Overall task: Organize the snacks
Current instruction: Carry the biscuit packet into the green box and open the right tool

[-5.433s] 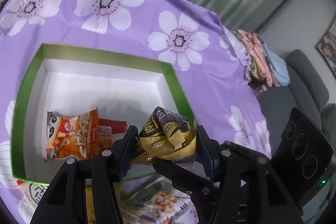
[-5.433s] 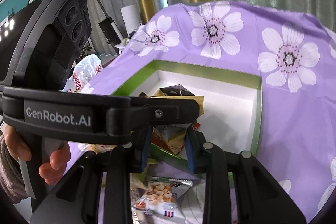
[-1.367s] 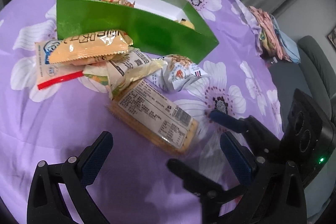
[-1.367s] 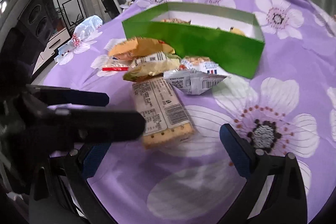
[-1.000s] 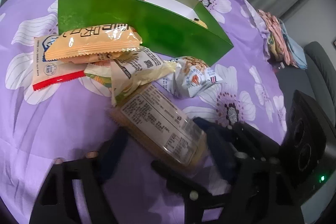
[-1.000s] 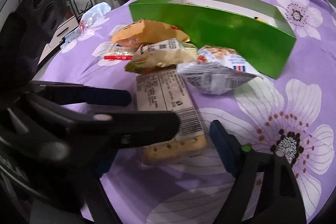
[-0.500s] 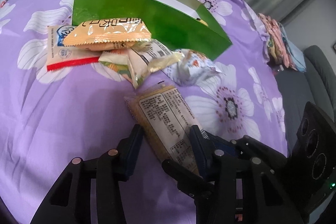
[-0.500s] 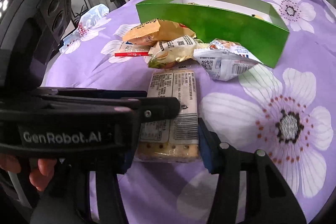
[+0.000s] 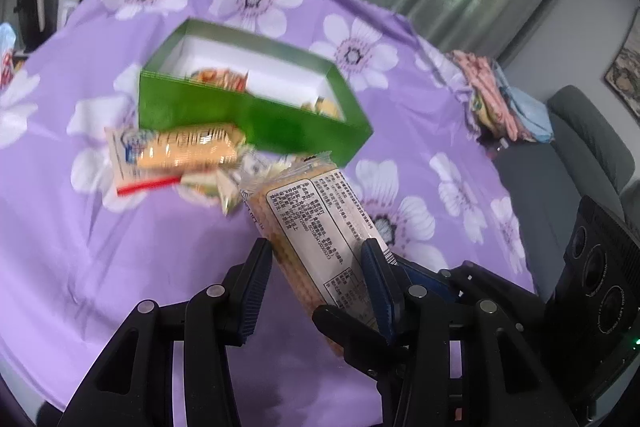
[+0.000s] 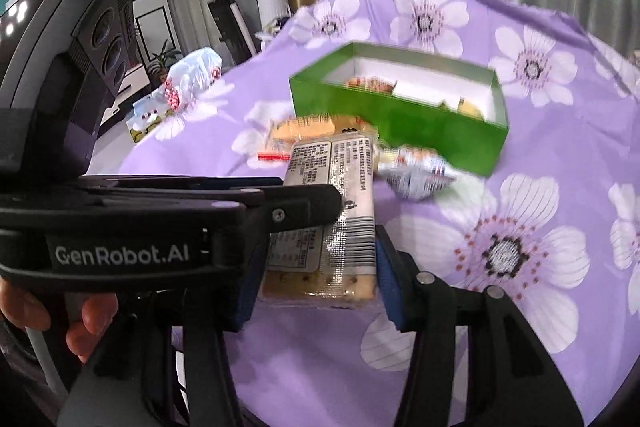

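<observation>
Left gripper point(image 9: 316, 267) and right gripper point(image 10: 316, 267) both clamp cracker pack point(image 9: 316, 231), lifted above purple cloth point(image 9: 120, 247); green box point(image 9: 248, 115) beyond loose snack pile point(image 9: 180, 151).

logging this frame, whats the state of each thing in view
cracker pack: clamped at both sides by both grippers, far end tilted up
left gripper: shut on it
right gripper: shut on it
green box: open, some snacks inside
orange packet: on the cloth outside the box
silver packet: on the cloth outside the box
</observation>
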`<state>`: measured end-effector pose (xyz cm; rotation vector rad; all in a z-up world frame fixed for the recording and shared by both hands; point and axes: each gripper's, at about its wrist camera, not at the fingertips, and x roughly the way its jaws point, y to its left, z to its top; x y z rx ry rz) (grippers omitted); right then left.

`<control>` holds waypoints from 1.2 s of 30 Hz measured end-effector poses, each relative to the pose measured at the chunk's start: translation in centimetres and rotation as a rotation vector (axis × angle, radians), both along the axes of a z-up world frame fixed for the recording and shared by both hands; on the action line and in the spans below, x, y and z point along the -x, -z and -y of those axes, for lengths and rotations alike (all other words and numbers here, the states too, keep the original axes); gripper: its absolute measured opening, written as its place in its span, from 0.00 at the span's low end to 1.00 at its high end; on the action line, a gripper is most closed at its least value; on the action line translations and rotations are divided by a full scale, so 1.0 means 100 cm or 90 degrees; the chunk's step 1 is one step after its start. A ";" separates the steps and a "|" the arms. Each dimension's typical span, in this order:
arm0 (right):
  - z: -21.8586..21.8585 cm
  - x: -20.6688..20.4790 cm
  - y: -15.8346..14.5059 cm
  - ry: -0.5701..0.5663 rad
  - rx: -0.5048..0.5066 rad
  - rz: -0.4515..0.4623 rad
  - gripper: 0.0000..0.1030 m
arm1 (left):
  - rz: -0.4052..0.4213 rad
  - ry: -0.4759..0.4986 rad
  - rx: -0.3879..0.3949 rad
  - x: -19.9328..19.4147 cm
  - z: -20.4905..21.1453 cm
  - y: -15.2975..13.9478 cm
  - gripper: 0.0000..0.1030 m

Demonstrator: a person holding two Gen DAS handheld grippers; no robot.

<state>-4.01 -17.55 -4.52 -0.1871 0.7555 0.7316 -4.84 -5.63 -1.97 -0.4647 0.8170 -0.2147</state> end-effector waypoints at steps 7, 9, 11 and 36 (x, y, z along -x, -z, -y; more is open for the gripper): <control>-0.001 -0.013 -0.023 0.006 -0.021 0.039 0.50 | 0.039 -0.001 -0.012 -0.018 -0.003 -0.026 0.45; -0.004 -0.019 -0.027 0.007 -0.024 0.049 0.50 | 0.049 -0.002 -0.019 -0.027 -0.005 -0.032 0.45; -0.006 -0.030 -0.032 0.008 -0.031 0.057 0.50 | 0.059 -0.004 -0.028 -0.035 -0.005 -0.038 0.45; -0.031 -0.179 -0.023 0.025 -0.063 0.005 0.50 | -0.018 -0.002 -0.034 -0.185 -0.032 -0.018 0.45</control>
